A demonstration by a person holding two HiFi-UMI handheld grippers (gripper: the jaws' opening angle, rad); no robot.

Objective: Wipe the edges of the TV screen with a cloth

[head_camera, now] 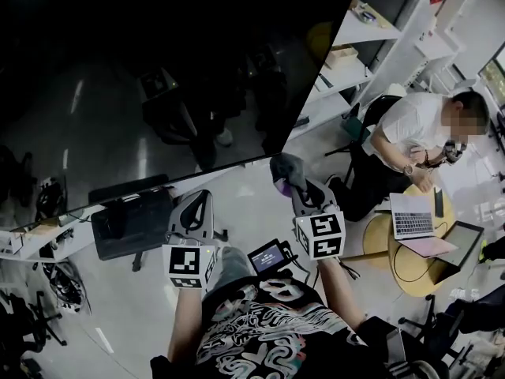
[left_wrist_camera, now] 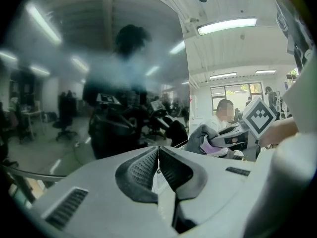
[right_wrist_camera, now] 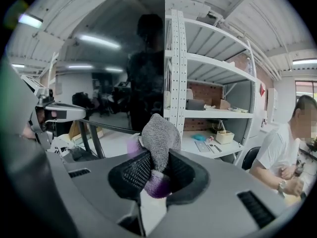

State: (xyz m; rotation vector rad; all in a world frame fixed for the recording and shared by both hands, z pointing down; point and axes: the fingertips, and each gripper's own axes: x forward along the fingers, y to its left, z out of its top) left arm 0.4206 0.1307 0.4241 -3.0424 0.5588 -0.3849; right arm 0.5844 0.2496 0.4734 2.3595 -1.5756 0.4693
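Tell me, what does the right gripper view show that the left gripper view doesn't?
Only the right gripper view shows the right gripper from behind, with its jaws clamped on the fluffy grey-and-purple cloth, and the white metal shelving with boxes on it.

Only the left gripper view shows the left gripper, its jaws shut with nothing between them, and the right gripper's black-and-white marker cube.

Both views show the cloth, the dark glossy TV screen reflecting a standing figure, and a seated person in a white shirt.
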